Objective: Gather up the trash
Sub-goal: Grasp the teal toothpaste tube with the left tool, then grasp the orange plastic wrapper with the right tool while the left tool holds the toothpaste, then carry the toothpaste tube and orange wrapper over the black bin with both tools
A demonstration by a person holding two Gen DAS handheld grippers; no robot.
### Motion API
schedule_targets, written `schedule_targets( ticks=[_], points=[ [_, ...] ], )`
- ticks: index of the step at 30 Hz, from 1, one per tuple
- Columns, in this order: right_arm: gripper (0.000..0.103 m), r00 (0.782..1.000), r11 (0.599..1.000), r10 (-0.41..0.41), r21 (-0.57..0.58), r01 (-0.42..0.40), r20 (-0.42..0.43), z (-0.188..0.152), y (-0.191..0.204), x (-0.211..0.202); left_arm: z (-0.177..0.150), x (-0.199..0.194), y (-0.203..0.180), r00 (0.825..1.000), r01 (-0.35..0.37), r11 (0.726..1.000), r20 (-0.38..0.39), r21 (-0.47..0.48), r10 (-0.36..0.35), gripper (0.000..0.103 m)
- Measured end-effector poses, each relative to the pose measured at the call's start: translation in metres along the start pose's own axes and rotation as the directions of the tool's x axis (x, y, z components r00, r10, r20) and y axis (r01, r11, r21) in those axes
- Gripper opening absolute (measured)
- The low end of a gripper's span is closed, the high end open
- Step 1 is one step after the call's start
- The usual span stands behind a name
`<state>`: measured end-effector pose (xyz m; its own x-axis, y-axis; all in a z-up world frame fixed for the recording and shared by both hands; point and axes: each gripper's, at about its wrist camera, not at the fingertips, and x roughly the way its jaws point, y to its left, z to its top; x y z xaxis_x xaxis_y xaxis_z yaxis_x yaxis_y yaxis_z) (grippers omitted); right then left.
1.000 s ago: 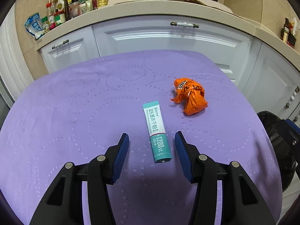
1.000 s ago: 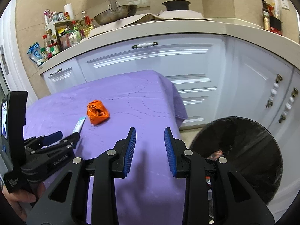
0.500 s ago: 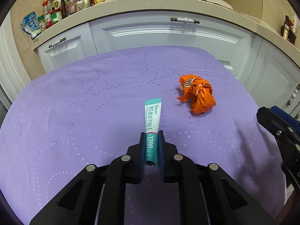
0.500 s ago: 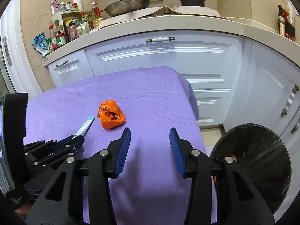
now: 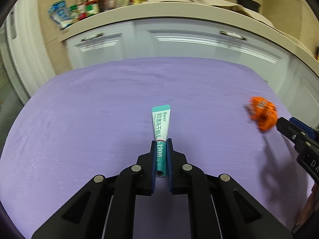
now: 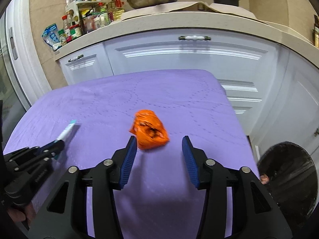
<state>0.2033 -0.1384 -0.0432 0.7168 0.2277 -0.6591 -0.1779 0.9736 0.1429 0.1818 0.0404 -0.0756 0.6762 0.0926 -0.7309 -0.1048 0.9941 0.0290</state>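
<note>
Left hand-held gripper [image 5: 161, 155] clamps teal-white tube [image 5: 160, 125] — flattened.

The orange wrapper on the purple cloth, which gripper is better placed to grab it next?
Right. The right gripper faces the orange wrapper with jaws opening and nothing between them yet. The left gripper is shut on the teal tube.

Purple tabletop cloth [image 6: 179, 95] with dotted-circle pattern. Teal-and-white printed sachet stick [image 5: 160, 127], crumpled orange plastic wrapper [image 6: 149, 131]. Black hand-held gripper [image 6: 159, 149] with blue ribbed pads [image 6: 129, 159]; black round bin [image 6: 289, 175]; white cabinet fronts [image 6: 189, 57].
</note>
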Motion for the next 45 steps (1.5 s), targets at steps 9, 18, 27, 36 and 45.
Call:
schedule_targets(
  ticks=[9,18,27,36,45],
  points=[
    [0.050,0.999,1.000,-0.010,-0.020,0.010,-0.048,0.017,0.016,0.032,0.002,0.003,0.054,0.998,-0.057,0.995,0.000,-0.087,0.057,0.010],
    [0.040,0.994,0.999,-0.043,-0.029,0.040,-0.104,0.017,0.019,0.046,0.002,0.005,0.068,0.999,-0.050,0.992,-0.002,-0.115,0.050,0.010],
    [0.036,0.995,0.999,-0.049,-0.021,0.048,-0.084,0.014,0.019,0.037,0.000,0.004,0.075,0.999,-0.046,0.991,0.005,-0.127,0.048,0.010],
    [0.036,0.996,0.998,-0.061,-0.005,0.061,-0.058,-0.004,0.018,0.006,-0.005,-0.009,0.069,0.996,-0.070,0.993,0.041,-0.098,0.074,0.010],
    [0.036,0.996,0.996,-0.085,0.014,0.086,-0.021,-0.033,0.009,-0.036,-0.019,-0.028,0.054,0.997,-0.040,0.997,0.059,-0.063,0.043,0.010]
  ],
)
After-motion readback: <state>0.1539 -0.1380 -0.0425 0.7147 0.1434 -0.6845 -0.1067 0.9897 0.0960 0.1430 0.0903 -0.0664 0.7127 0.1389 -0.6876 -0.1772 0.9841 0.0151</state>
